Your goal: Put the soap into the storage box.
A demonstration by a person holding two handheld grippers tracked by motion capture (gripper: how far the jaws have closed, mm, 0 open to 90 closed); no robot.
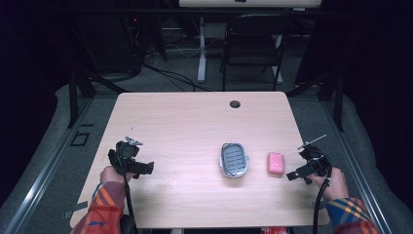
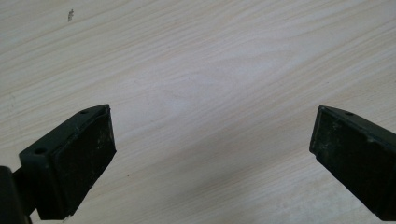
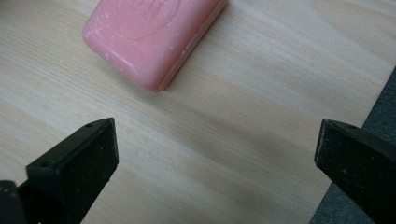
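High view: light wood table (image 1: 185, 122), both forearms in plaid sleeves come in at the near edge. Left gripper (image 1: 139, 168) held low near the table's left side, pointing right, jaws wide apart over bare wood, nothing between them. Right gripper (image 1: 295, 174) at the right edge points left toward the pink soap bar (image 1: 275, 163), jaws spread, soap just ahead, untouched. Grey soap dish (image 1: 234, 159) sits just left of the soap, apart.
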